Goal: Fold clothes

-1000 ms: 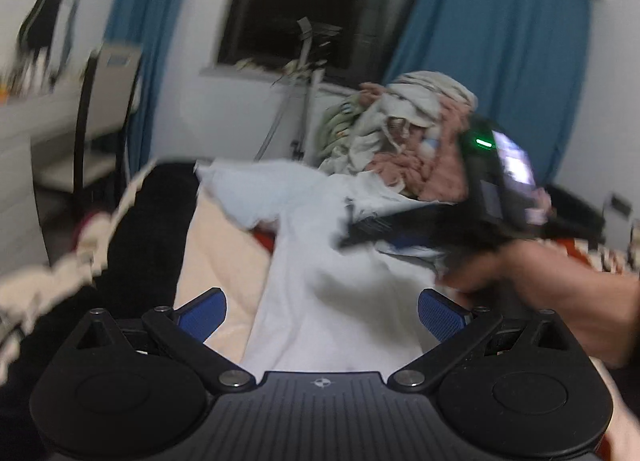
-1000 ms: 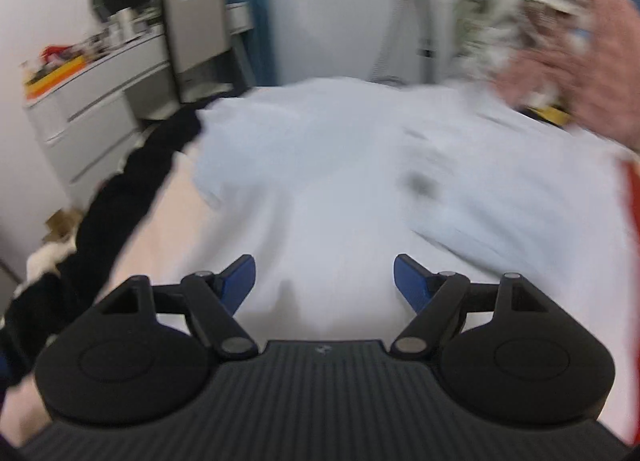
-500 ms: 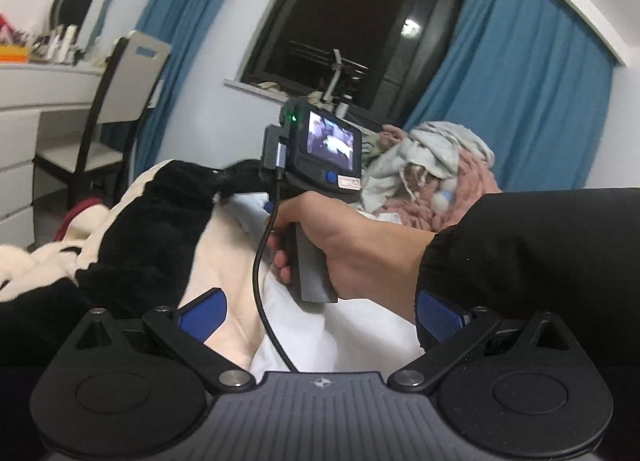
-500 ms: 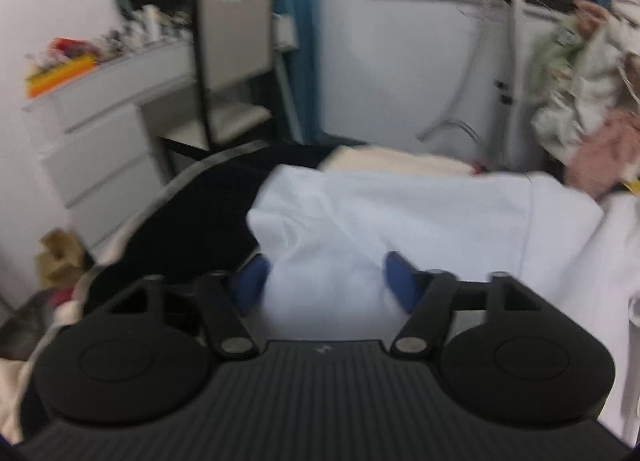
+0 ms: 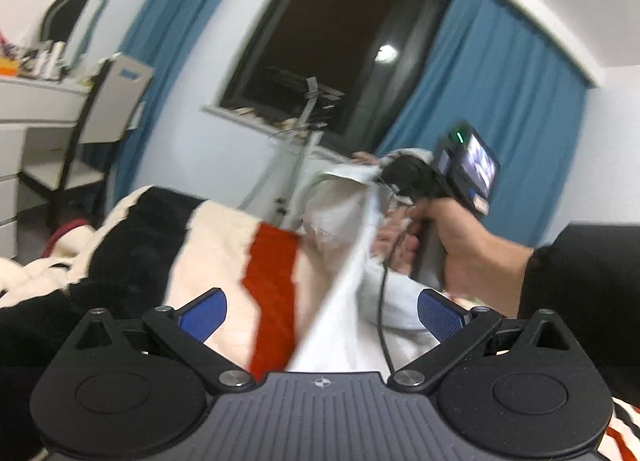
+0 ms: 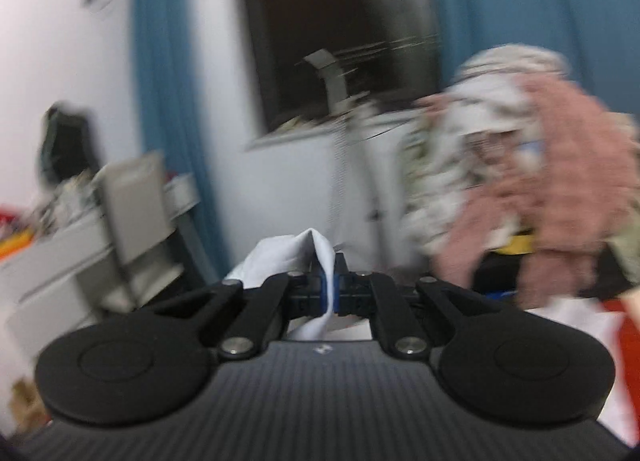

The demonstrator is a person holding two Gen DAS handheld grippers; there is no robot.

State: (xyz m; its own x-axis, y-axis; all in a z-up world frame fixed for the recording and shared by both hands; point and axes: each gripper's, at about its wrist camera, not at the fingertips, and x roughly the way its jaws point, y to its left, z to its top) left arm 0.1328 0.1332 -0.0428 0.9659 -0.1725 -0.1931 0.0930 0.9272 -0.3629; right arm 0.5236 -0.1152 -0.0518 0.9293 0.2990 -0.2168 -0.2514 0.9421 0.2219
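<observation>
Cloth point(image 6: 320, 257) between right tongs point(image 6: 330, 293)

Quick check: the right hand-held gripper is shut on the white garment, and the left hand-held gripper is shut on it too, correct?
Not quite. The right hand-held gripper is shut on the white garment, as its own wrist view shows. But the left hand-held gripper is open: the left wrist view shows its blue pads spread wide, with the cloth running between them ungripped.

Ahead of you a dark window point(image 5: 340, 57) sits in the far white wall point(image 5: 224, 149), flanked by blue curtains point(image 5: 492, 129). To your left stand a white dresser point(image 5: 24, 129), a chair point(image 5: 104, 113) and a mirror point(image 5: 76, 17).
</observation>
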